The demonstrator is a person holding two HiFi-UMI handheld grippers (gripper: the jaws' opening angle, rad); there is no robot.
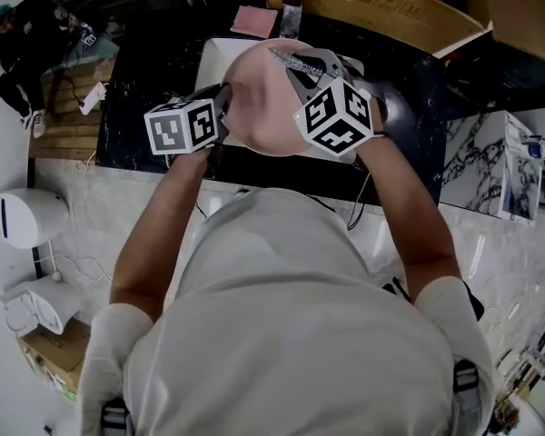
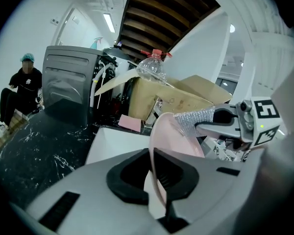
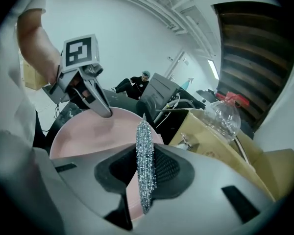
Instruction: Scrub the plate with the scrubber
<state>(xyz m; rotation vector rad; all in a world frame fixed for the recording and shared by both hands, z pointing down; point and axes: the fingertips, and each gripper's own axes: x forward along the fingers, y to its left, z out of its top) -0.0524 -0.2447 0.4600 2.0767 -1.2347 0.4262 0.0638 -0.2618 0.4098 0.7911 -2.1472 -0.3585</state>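
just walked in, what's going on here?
A person is working with two grippers. The left gripper is shut on the rim of a pink plate, holding it tilted above a white basin on the dark counter. The right gripper clamps a silvery scrubber against the plate's far edge.

black marbled counter (image 1: pixel 145 107) | white rectangular tub (image 1: pixel 213 57) on counter | pink square pad (image 1: pixel 254 21) just beyond tub | open cardboard box (image 1: pixel 372 7) at far edge | clear bottle (image 2: pixel 152 67), red cap, by box | seated person (image 1: pixel 23 44) in black, far left | wooden pallet (image 1: pixel 59 121) beside them | white appliance (image 1: pixel 27 216) on floor
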